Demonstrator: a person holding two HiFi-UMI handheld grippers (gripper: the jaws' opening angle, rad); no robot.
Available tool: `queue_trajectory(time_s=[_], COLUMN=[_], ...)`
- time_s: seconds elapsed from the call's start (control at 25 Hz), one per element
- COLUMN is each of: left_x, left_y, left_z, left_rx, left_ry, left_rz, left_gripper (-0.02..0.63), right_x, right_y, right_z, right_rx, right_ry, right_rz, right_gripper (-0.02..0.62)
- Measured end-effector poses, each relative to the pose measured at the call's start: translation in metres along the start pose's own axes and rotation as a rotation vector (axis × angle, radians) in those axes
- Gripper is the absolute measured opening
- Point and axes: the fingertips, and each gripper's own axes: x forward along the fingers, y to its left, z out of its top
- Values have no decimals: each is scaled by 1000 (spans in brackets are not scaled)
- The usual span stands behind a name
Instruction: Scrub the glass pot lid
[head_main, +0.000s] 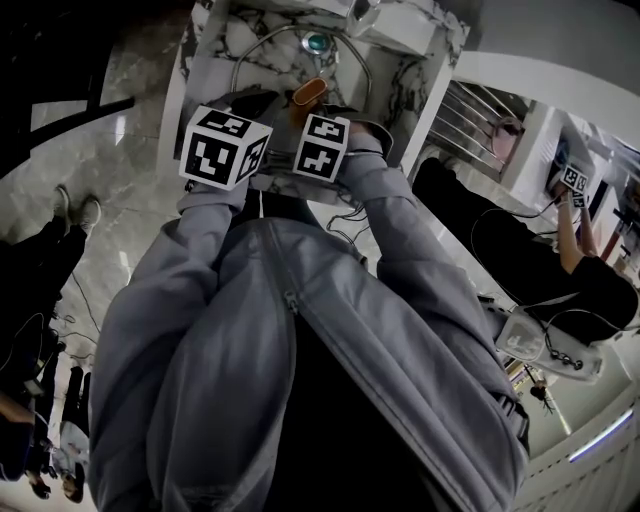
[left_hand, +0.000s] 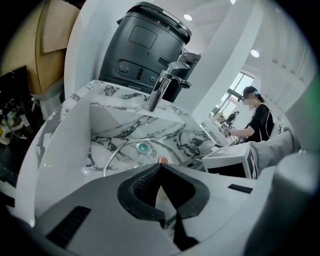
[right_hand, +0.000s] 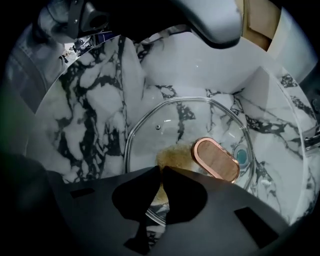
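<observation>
R gripper (right_hand: 162, 172): jaws shut on brown pad (right_hand: 176, 154), on lid (right_hand: 160, 117) by knob (right_hand: 216, 160). L gripper (left_hand: 159, 169): jaws shut, empty. Keep pad flat, short firm strokes, skirt knob.

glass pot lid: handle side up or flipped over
Handle side up: the round glass pot lid sits in the white marble sink with its copper-rimmed wooden handle facing up toward the camera.

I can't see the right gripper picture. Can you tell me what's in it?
A round clear glass pot lid with a copper-rimmed wooden oval handle lies in a white marble sink with black veins. The dark right gripper, jaws shut on a tan scrubbing pad, holds it on the lid beside the handle.
</observation>
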Motion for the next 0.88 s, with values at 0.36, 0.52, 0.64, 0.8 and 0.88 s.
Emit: queue_trajectory(time_s=[0.36, 0.52, 0.64, 0.8, 0.88], left_x=[-4, -6, -7, -8, -8], left_y=[-2, -1, -3, -5, -6], left_z=[-4, -5, -6, -8, -8], left_rx=[1, 2, 3, 8, 12], left_ry=[-5, -5, -4, -2, -2], left_rz=[0, 0, 0, -5, -8], left_gripper=[14, 14, 14, 14, 15], right_x=[7, 12, 13, 7, 1], right_y=[28, 47, 57, 62, 62], right_z=[5, 6, 6, 5, 6], right_rx=[-10, 1, 41, 72, 95], right_ry=[23, 27, 18, 2, -17], right_rz=[97, 171, 238, 271, 274], right_gripper=[41, 41, 41, 41, 41])
